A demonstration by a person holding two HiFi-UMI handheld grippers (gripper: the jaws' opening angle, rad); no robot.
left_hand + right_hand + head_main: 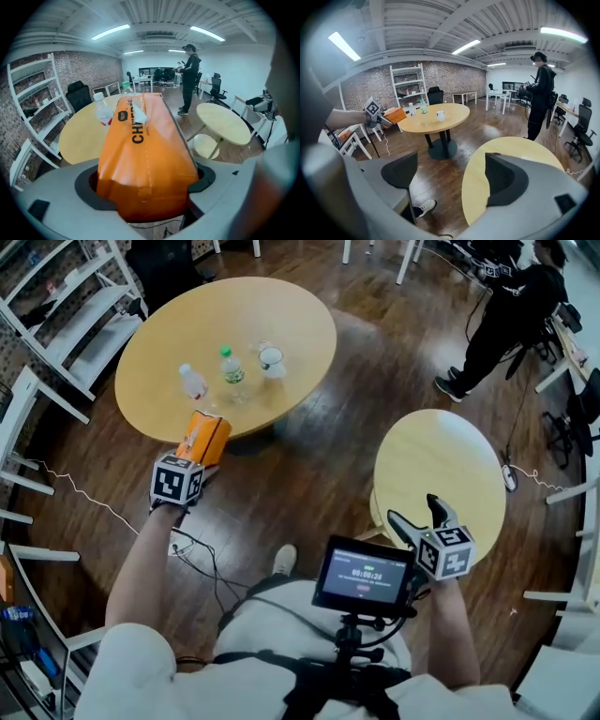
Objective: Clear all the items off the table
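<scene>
**Finding: orange bag gripped at the worktop's edge; three items on top**

1. Left tool: its jaws are clamped on an orange bag, one on each side of the bag's lower end. The bag's printed face points away from the tool, toward the large round worktop.
2. Location of the bag: the head view places it at the near rim of that worktop. Whether it touches the surface cannot be told.
3. Items standing on the worktop, near its middle: a clear bottle with a red label, a green-capped bottle just beside it, and a white cup to the right of that.
4. Right tool: jaws spread, nothing between them. It is held over the near edge of a smaller round table, well apart from the worktop.
5. Surroundings: dark wooden floor; white shelving at the far left; a person in black standing at the far right.
</scene>
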